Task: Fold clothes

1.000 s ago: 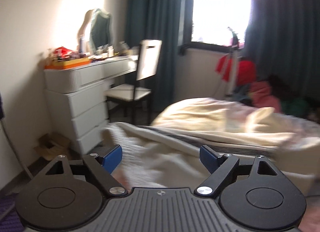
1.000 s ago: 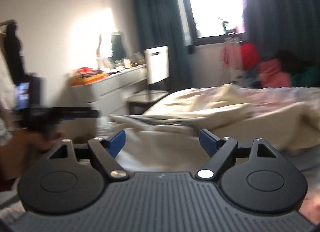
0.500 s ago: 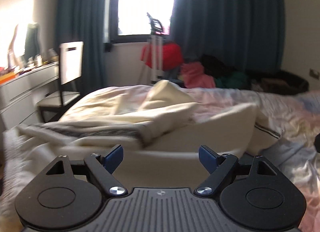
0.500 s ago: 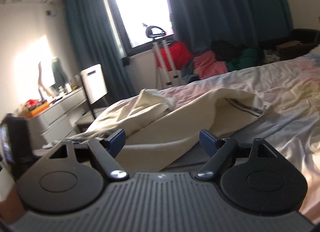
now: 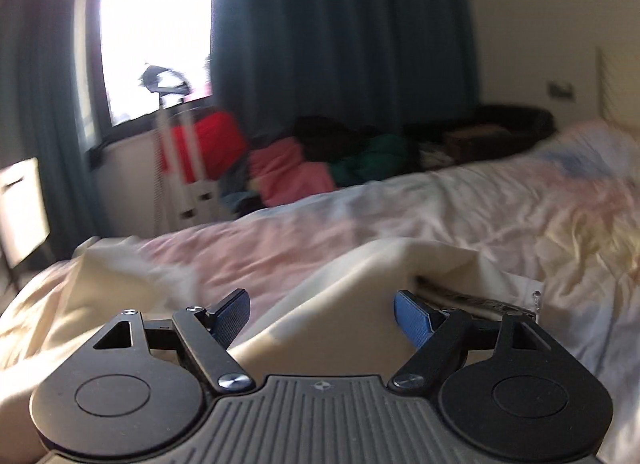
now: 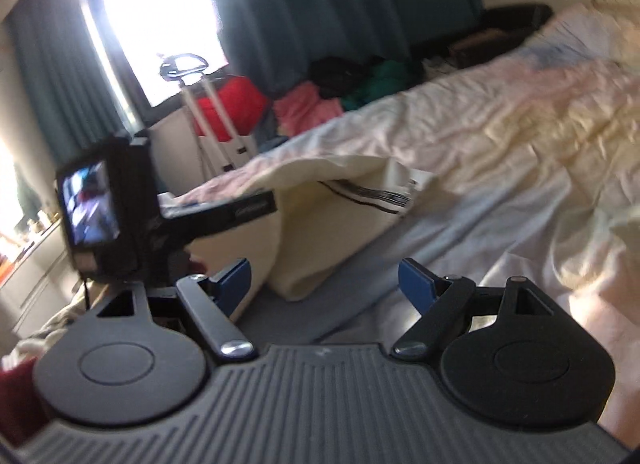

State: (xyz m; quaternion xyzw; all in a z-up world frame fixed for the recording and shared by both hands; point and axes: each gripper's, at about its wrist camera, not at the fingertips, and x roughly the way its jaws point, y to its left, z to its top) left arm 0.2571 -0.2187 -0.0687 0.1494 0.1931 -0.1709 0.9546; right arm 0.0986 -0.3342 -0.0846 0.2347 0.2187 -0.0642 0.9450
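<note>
L gripper (image 5: 322, 314) jaws closing, nothing pinched yet, I'm aiming at cream garment (image 5: 348, 300) lying crumpled on bed (image 5: 500, 216) at 12 | R gripper (image 6: 325, 282) spread, empty, garment's striped hem (image 6: 372, 194) at 11-12 | free sheet at 1-3 for spreading; L gripper body crowding 9-10.

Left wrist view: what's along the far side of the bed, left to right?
White chair → bright window → red garment → pink clothes → green clothes → dark box by the wall.
</note>
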